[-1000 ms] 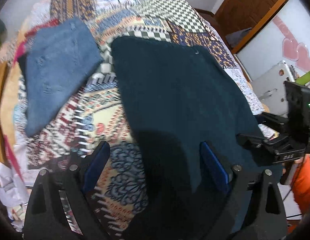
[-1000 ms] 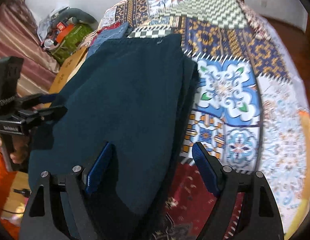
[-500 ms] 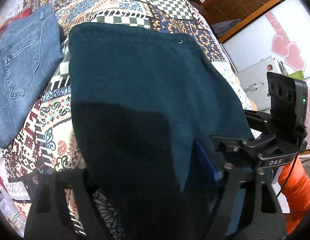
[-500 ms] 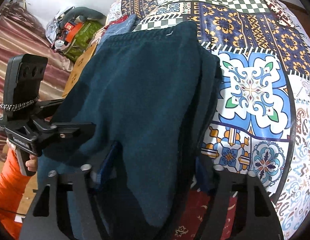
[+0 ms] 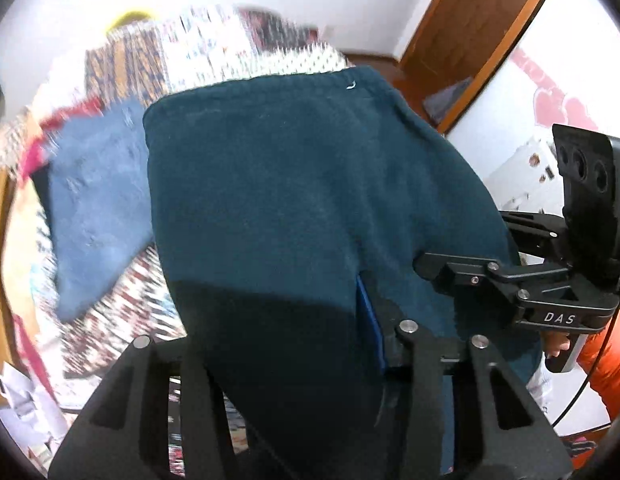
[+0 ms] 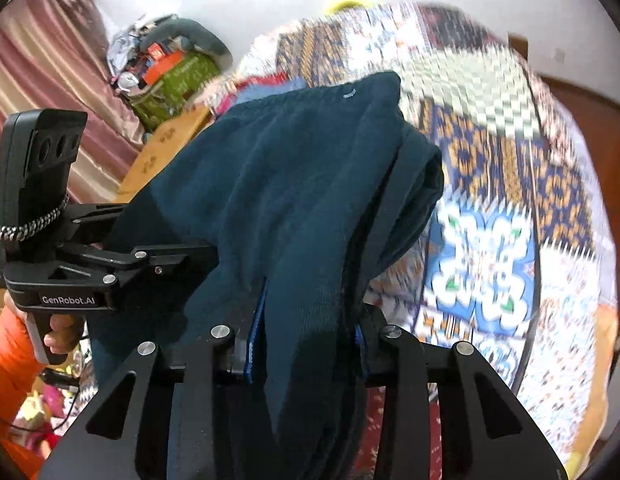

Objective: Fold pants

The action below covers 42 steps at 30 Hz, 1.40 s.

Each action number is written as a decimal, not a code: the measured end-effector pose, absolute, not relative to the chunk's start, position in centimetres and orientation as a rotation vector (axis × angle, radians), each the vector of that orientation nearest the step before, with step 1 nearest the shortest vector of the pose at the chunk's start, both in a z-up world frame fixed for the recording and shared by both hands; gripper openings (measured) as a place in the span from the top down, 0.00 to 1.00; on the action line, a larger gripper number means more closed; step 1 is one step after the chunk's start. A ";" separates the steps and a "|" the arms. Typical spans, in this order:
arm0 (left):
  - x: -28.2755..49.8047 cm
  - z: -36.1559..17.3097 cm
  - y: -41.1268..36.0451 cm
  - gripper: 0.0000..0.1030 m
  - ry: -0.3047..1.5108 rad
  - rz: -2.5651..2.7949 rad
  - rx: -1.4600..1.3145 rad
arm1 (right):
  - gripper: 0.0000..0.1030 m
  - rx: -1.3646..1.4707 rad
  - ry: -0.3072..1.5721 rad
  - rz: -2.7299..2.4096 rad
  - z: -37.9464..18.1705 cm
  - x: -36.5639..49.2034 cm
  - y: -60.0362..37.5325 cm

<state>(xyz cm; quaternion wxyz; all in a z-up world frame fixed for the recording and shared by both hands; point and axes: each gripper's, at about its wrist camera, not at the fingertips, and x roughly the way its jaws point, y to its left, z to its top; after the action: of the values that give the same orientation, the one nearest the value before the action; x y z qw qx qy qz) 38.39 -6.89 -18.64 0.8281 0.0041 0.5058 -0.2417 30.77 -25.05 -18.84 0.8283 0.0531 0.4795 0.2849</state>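
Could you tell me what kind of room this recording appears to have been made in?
Most likely a bedroom in a home. A patchwork bedspread covers a bed-like surface, with dark teal pants and folded jeans on it. A wooden door and a striped curtain suggest a domestic room.

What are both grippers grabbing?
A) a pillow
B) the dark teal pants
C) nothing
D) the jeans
B: the dark teal pants sit bunched between the closing jaws of the right gripper, and the left gripper has the same cloth between its jaws; the jeans lie untouched on the bed.
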 end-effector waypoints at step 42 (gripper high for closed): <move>60.6 -28.2 14.3 0.55 0.990 -0.224 -0.149 | 0.68 -0.096 1.029 0.618 -24.0 52.7 -4.2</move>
<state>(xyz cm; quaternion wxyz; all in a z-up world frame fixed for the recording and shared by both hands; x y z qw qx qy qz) 60.63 14.32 -28.15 0.8713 -0.0714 0.4737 -0.1070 52.71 -4.24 -24.01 0.8241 -0.0453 0.4841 0.2906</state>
